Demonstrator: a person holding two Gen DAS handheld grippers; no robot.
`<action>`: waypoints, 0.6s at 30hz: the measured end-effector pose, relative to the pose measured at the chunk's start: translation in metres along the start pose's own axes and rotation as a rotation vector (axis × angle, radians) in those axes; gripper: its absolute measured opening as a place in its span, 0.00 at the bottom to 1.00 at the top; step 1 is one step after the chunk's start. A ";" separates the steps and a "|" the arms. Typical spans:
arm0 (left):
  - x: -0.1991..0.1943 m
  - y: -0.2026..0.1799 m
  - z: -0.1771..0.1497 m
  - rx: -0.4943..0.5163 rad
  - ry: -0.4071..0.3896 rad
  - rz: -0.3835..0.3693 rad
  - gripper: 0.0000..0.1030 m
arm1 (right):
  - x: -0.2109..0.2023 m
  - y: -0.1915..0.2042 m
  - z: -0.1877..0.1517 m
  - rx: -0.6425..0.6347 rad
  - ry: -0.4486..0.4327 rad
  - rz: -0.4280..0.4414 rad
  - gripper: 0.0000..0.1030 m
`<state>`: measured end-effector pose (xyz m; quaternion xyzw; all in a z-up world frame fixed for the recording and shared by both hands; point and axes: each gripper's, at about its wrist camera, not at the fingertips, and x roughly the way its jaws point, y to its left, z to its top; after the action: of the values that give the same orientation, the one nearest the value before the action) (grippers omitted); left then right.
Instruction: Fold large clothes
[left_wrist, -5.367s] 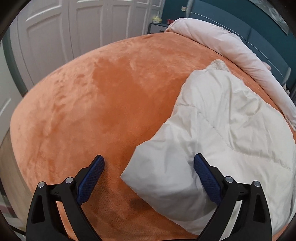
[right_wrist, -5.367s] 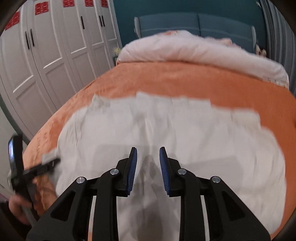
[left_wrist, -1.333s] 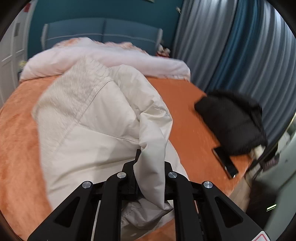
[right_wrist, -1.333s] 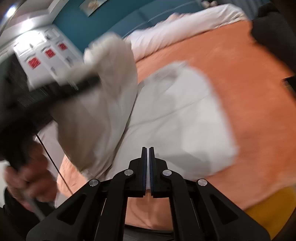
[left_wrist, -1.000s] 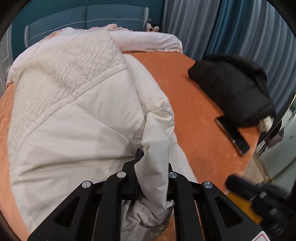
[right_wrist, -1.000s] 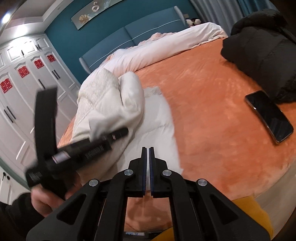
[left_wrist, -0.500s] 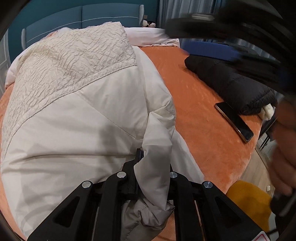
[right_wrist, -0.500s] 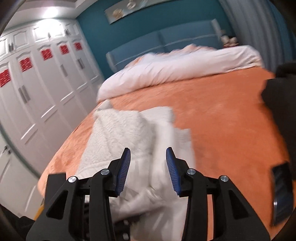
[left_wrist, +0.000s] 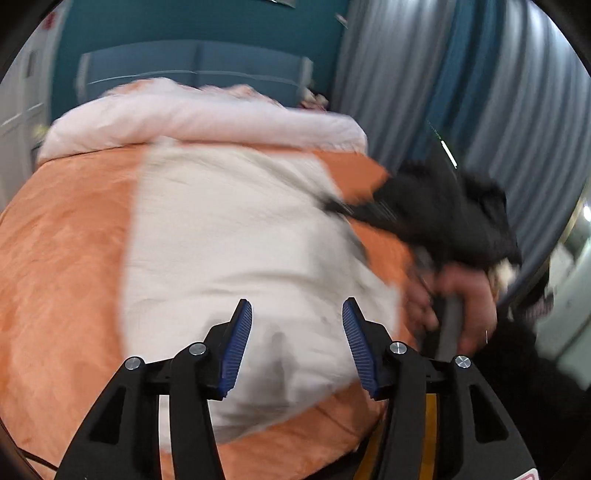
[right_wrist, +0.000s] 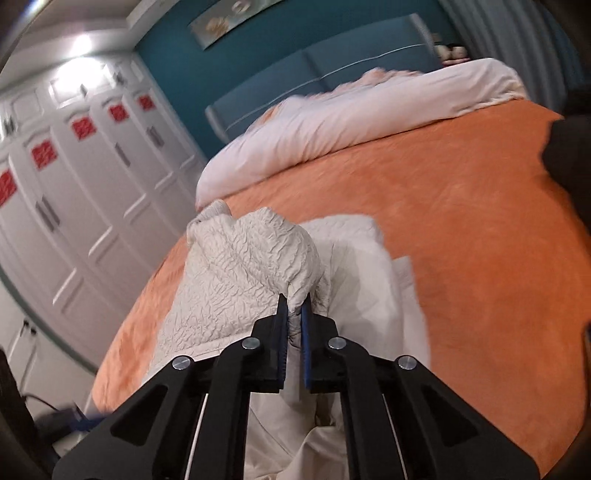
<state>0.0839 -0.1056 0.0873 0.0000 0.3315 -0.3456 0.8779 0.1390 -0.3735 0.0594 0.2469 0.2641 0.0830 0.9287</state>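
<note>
A large cream padded jacket (left_wrist: 236, 236) lies on the orange bedspread (left_wrist: 62, 240). My left gripper (left_wrist: 295, 332) is open and empty, just above the jacket's near end. My right gripper (right_wrist: 293, 314) is shut on a fold of the jacket's crinkled cream part (right_wrist: 243, 266) and holds it lifted above the rest of the jacket (right_wrist: 369, 280). In the left wrist view the right hand (left_wrist: 465, 299) and its gripper body show blurred at the jacket's right edge.
A rolled pink-white duvet (left_wrist: 199, 114) lies across the head of the bed, also in the right wrist view (right_wrist: 362, 114). A black jacket (left_wrist: 461, 210) lies at the bed's right edge by the grey curtains (left_wrist: 480, 92). White wardrobe doors (right_wrist: 74, 192) stand to the left.
My left gripper has opened and let go of the jacket fold it held. My right gripper has closed on the crinkled part of the jacket and lifted it.
</note>
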 end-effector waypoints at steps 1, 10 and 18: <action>-0.007 0.009 0.007 -0.027 -0.028 0.020 0.49 | -0.005 -0.008 -0.002 0.024 -0.004 -0.007 0.05; 0.078 0.062 0.070 -0.250 0.031 0.087 0.49 | 0.030 -0.067 -0.021 0.164 0.074 -0.072 0.05; 0.139 0.041 0.040 -0.082 0.043 0.283 0.57 | 0.056 -0.080 -0.043 0.195 0.089 -0.056 0.06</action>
<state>0.2076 -0.1677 0.0281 0.0183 0.3605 -0.2048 0.9098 0.1657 -0.4091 -0.0376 0.3247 0.3185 0.0420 0.8896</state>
